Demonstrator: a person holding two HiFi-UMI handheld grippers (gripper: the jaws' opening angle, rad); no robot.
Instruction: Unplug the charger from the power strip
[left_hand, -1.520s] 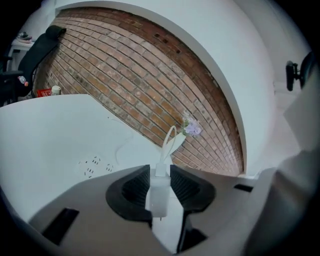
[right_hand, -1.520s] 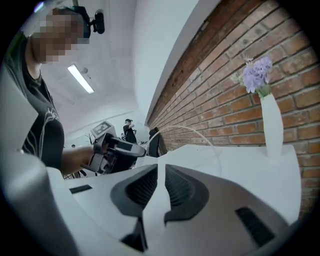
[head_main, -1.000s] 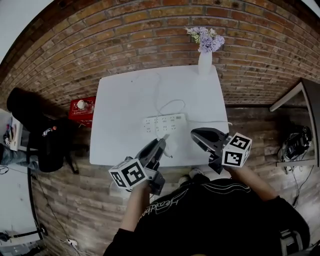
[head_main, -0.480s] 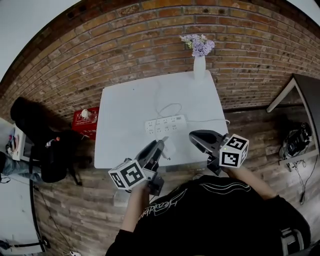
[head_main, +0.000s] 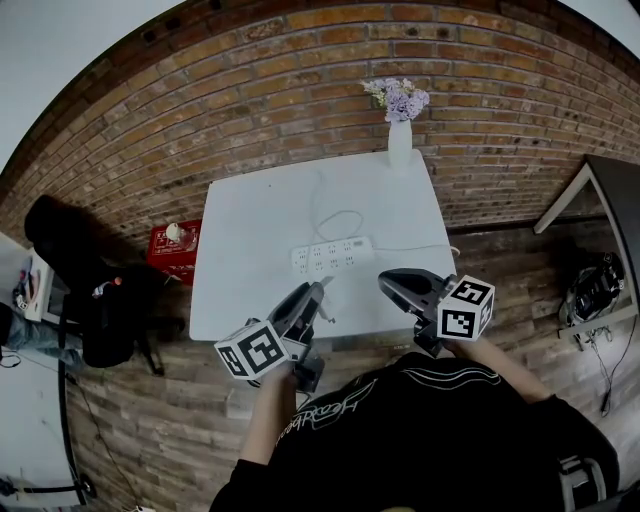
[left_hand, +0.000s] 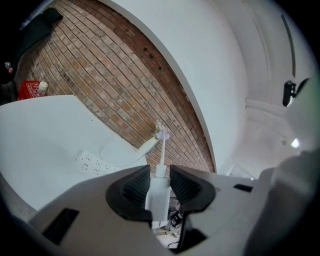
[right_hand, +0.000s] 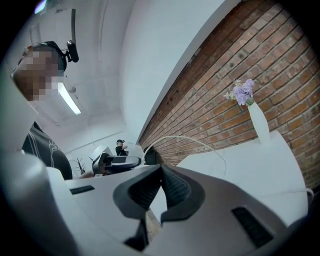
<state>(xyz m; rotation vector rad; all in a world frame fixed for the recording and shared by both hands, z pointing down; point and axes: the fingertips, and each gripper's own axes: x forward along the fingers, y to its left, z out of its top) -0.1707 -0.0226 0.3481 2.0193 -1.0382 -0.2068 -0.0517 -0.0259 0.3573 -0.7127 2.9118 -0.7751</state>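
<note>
Your left tongs (left_hand: 160, 172) pinch the charger (left_hand: 158, 197) by its flat sides, so it can't twist. It's clear of the power strip (head_main: 332, 255), held over the surface's (head_main: 250, 220) front edge. Right tongs (right_hand: 159, 189) pressed together, empty, prob. just on standby.
</note>
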